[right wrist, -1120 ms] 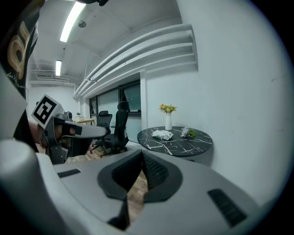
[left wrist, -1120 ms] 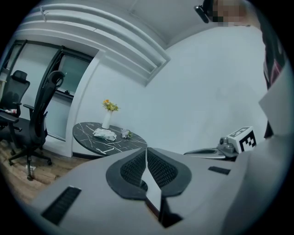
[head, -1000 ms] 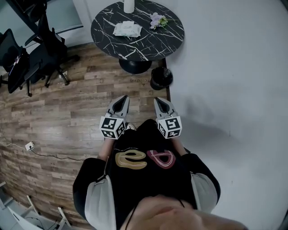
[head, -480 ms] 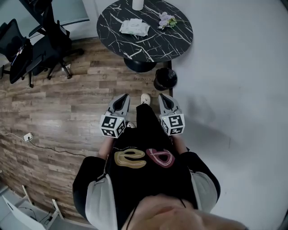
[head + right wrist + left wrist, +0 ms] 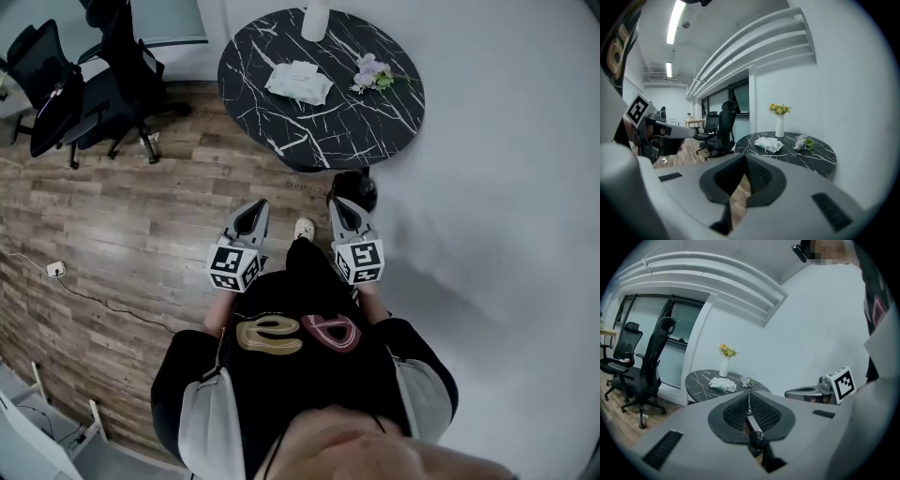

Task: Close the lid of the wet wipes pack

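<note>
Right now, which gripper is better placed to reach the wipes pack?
Marginally the left gripper: both are far off and shut; flowers lie on the right gripper's side of the wet wipes pack.

One marble table (image 5: 361, 131), one wipes pack (image 5: 298, 82), one vase (image 5: 316, 21), one posy (image 5: 373, 73), two office chairs (image 5: 52, 94) (image 5: 122, 66), two tongs (image 5: 255, 208) (image 5: 339, 206).

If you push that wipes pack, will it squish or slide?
The wipes pack looks soft and crumpled, so it would probably squish rather than stay stiff. It lies flat, so it likely won't roll or tip. The table looks smooth, so it might slide.
</note>
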A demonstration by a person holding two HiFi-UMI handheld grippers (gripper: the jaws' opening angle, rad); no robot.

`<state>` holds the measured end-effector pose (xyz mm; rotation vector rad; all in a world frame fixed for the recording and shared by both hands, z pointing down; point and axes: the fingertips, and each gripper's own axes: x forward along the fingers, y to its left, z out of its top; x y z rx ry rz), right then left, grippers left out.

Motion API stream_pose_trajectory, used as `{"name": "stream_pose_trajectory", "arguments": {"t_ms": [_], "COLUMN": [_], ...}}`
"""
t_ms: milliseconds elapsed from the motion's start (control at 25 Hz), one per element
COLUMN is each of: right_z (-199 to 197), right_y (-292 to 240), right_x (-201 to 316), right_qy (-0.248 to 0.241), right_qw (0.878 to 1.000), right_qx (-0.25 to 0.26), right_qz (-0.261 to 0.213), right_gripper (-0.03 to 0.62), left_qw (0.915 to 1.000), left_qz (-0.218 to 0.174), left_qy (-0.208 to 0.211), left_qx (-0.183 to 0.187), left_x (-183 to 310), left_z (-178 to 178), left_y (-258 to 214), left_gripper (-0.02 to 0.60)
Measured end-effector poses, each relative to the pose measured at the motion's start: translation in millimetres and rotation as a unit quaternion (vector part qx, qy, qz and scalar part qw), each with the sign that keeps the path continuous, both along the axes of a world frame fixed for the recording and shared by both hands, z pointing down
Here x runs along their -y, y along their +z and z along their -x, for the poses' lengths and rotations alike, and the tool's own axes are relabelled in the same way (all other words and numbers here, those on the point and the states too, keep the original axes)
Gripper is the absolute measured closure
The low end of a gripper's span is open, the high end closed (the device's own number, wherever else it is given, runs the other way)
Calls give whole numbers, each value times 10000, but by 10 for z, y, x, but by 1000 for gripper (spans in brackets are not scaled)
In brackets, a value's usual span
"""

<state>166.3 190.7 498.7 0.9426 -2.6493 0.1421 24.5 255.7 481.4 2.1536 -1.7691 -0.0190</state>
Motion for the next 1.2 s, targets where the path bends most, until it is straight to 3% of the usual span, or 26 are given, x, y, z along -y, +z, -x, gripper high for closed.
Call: {"name": "stream_pose_trajectory", "arguments": {"t_ms": [280,760,1200], "right_z": [68,-163,-211], "right_y": [4,24,71], "right_x": [681,1790,2192], "right_qy": [-268,-457,-615], "right_qw": [9996,9989,9979], "right_qx": [2,109,161], "right_qz": [76,73,148], "right_gripper": [582,582,582], "left_qw": [9999,9996,9995], "left_qz": [27,-1,85], "left_qy": [-123,-264,-295], "left_qx": [25,43,75], "left_x": [654,1727,2147], "left_z": [-57,-360,-498], "left_y": [-25,-16,48], "left_gripper": [557,557,557]}}
